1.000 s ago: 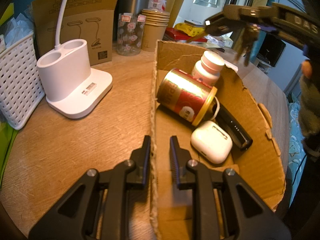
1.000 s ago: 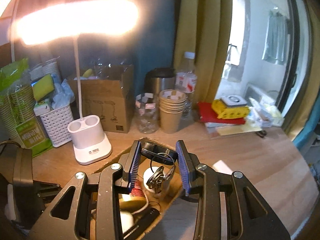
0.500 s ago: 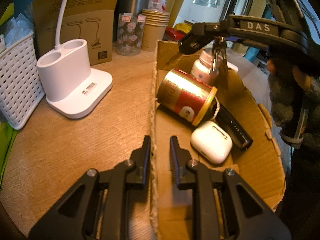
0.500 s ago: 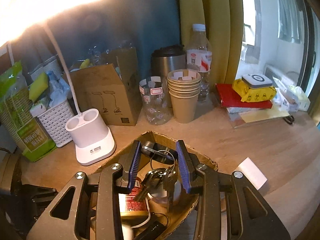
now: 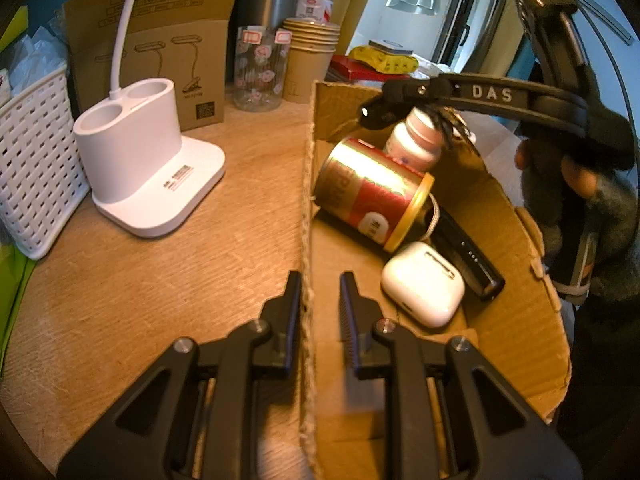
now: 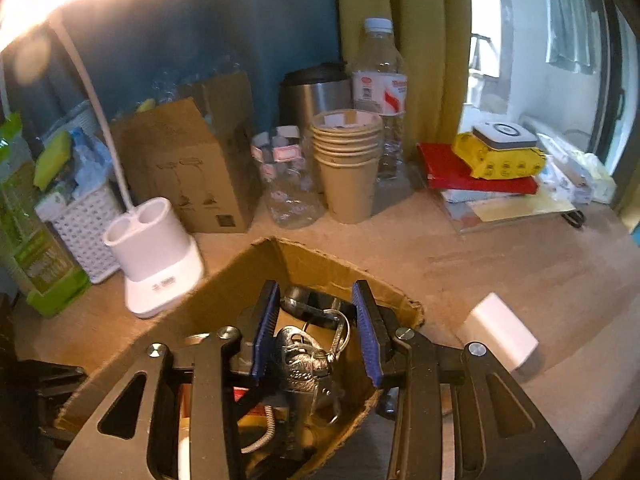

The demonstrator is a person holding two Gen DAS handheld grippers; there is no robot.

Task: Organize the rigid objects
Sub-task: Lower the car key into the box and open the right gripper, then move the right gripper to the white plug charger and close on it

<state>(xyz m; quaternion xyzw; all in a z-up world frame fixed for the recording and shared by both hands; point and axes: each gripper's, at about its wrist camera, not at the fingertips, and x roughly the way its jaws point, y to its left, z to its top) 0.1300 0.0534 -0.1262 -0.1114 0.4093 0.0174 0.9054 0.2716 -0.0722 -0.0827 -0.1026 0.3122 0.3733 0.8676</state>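
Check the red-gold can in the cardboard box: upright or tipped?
Tipped. The can lies on its side in the box, gold rim facing the earbud case.

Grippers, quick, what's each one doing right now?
Left gripper: closed on the side wall of the cardboard box.
Right gripper: holding a bunch of keys by its black fob, over the box.

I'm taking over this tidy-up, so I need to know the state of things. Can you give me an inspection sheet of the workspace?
Surface: wooden table, crowded along the back.
Job's things: cardboard box holds red-gold tin lying down, white bottle, earbud case, black stick; key bunch hangs over it.
Clutter: lamp base, white basket, paper cups, white block.
Grippers: left gripper shut on the box wall; right gripper holds the key bunch.
Cables: pale cord beside the tin.
Surroundings: yellow curtain, window.
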